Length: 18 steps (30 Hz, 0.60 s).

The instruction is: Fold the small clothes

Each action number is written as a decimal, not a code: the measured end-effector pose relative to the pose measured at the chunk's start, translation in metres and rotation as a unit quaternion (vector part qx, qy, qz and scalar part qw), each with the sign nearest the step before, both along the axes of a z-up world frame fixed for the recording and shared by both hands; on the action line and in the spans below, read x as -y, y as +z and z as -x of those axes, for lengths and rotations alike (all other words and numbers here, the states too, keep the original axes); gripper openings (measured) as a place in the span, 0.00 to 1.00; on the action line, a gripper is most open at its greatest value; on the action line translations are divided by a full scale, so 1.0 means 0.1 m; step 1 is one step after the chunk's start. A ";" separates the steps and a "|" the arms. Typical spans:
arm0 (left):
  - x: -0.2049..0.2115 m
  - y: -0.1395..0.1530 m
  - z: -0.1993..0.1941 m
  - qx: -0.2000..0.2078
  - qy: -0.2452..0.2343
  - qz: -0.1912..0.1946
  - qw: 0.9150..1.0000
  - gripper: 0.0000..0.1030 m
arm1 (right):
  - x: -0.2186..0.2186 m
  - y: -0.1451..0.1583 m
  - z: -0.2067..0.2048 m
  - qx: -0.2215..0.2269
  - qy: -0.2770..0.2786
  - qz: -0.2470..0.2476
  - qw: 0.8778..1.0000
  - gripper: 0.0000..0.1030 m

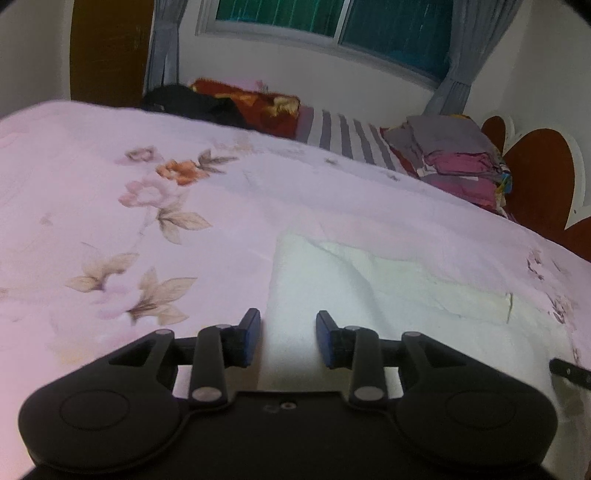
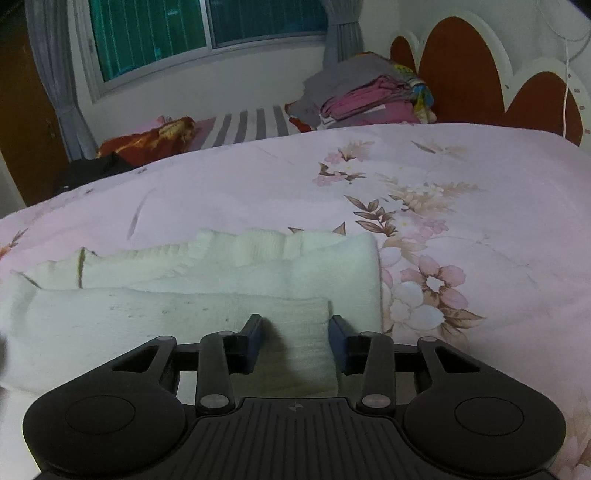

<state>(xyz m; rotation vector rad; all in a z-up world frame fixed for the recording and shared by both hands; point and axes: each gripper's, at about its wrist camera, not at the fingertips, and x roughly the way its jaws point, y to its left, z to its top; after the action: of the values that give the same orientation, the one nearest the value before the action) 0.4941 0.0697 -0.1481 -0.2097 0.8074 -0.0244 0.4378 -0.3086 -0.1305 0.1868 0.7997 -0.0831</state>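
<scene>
A small white knitted garment (image 2: 184, 291) lies partly folded on the pink floral bedspread (image 2: 461, 206). In the right wrist view its folded layers stretch across the lower left. My right gripper (image 2: 297, 343) is open, its jaws on either side of the garment's near right corner. In the left wrist view the same white garment (image 1: 388, 291) lies ahead and to the right. My left gripper (image 1: 288, 341) is open over the garment's near left edge, holding nothing. The tip of the other gripper (image 1: 569, 373) shows at the right edge.
A stack of folded clothes (image 2: 369, 96) sits by the red and white headboard (image 2: 461, 70). A striped cloth (image 2: 247, 125), a red patterned blanket (image 2: 147, 142) and a black garment (image 2: 92, 168) lie along the far side under the window (image 2: 207, 29).
</scene>
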 end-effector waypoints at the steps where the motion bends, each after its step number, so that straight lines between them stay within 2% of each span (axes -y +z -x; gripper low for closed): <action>1: 0.00 -0.04 -0.06 -0.005 0.002 0.003 1.000 0.31 | -0.01 0.00 0.00 -0.001 0.002 0.005 1.000 0.30; 2: 0.00 -0.07 -0.11 -0.010 0.004 0.006 1.000 0.32 | -0.02 0.00 0.00 0.000 0.009 0.004 1.000 0.15; 3: 0.00 -0.10 -0.15 -0.012 0.007 0.008 1.000 0.32 | -0.02 0.01 0.01 0.000 0.014 0.000 1.000 0.13; 6: 0.01 -0.14 -0.23 -0.011 0.010 -0.004 1.000 0.35 | -0.05 0.03 0.05 0.005 0.024 0.012 1.000 0.09; 9: 0.00 -0.18 -0.27 -0.009 0.014 -0.019 1.000 0.36 | -0.02 -0.02 0.09 0.009 0.006 0.056 0.998 0.09; 11: 0.00 -0.16 -0.27 -0.011 0.014 -0.020 1.000 0.36 | 0.02 -0.05 0.09 0.009 -0.002 0.043 0.999 0.09; 13: 0.00 -0.09 -0.24 -0.006 0.018 -0.023 1.000 0.34 | -0.02 -0.01 0.08 0.008 0.002 0.057 0.998 0.09; 14: 0.02 -0.06 -0.22 0.001 0.016 -0.026 1.000 0.34 | -0.02 0.01 0.08 0.009 -0.002 0.059 0.998 0.10; 15: 0.05 -0.03 -0.19 0.010 0.011 -0.031 0.999 0.35 | -0.02 0.04 0.08 0.014 -0.006 0.054 0.998 0.15; 16: 0.07 -0.01 -0.18 0.015 0.006 -0.033 0.999 0.36 | -0.02 0.09 0.10 0.024 -0.012 0.053 0.998 0.23; 17: 0.10 0.00 -0.17 0.019 -0.001 -0.033 0.999 0.36 | -0.03 0.14 0.11 0.035 -0.017 0.056 0.998 0.37; 18: 0.14 0.00 -0.18 0.020 -0.007 -0.031 0.999 0.37 | -0.06 0.19 0.12 0.049 -0.018 0.060 0.997 0.40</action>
<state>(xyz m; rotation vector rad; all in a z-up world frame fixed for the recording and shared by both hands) 0.5121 0.0558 -0.1479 -0.1438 0.7690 -0.0174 0.4253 -0.3031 -0.1116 0.0901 0.6907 -0.1544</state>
